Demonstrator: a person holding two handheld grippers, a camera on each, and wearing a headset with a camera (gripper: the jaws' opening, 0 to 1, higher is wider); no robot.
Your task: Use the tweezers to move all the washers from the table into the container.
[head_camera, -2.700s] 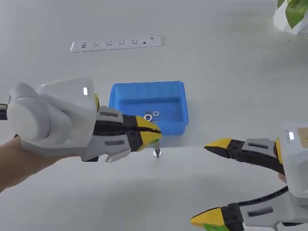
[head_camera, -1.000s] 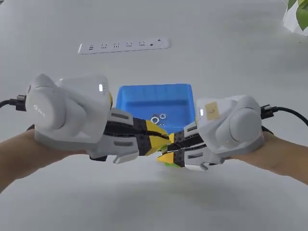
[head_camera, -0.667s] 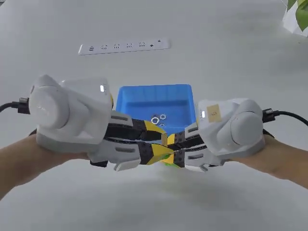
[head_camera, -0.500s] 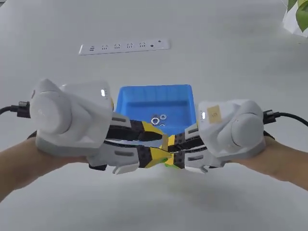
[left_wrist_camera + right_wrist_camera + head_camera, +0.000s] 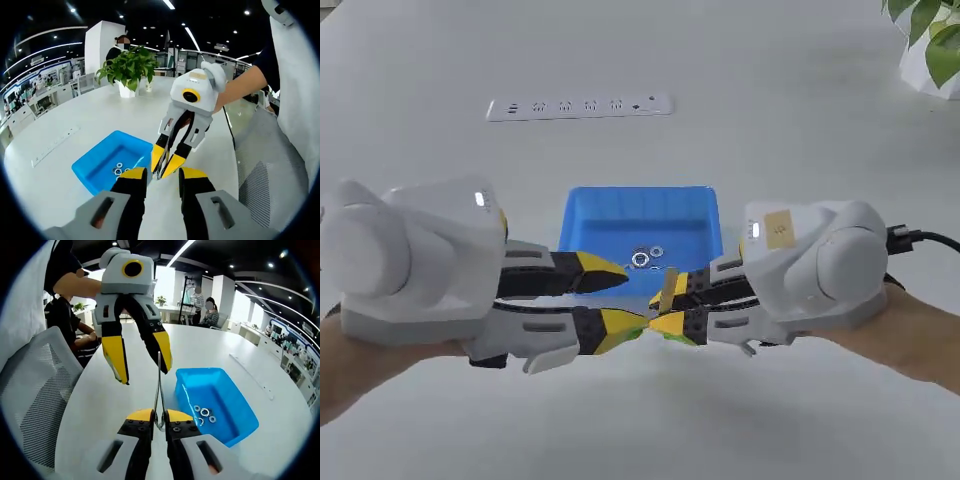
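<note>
Nearest the person, over the near edge of the tabletop (image 5: 800,130), the two claws met tip to tip. The left claw (image 5: 620,300) came in from the left with its jaws spread wide, one yellow tip above the other. The right claw (image 5: 665,322) faced it from the right, jaws pinched together on the tweezers (image 5: 159,375), gripping them at their rear end. In the right gripper view the thin metal tweezers rose straight up from between the closed jaws, and their points reached into the gap between the left claw's open yellow fingers (image 5: 117,357). They seemed to stand clear of both fingers, though the view was too coarse to be sure. Whether the tweezers carried a washer could not be told. A hand (image 5: 915,335) showed behind the right claw's white body.

Just beyond the claw tips, about midway across the tabletop, sat the blue container (image 5: 620,215), rectangular and open-topped. A small cluster of washers (image 5: 645,258) lay on its floor against the near wall.

Farther on, toward the far edge, a white power strip (image 5: 580,105) lay flat, running left to right. A green potted plant (image 5: 925,40) stood at the far right corner.
</note>
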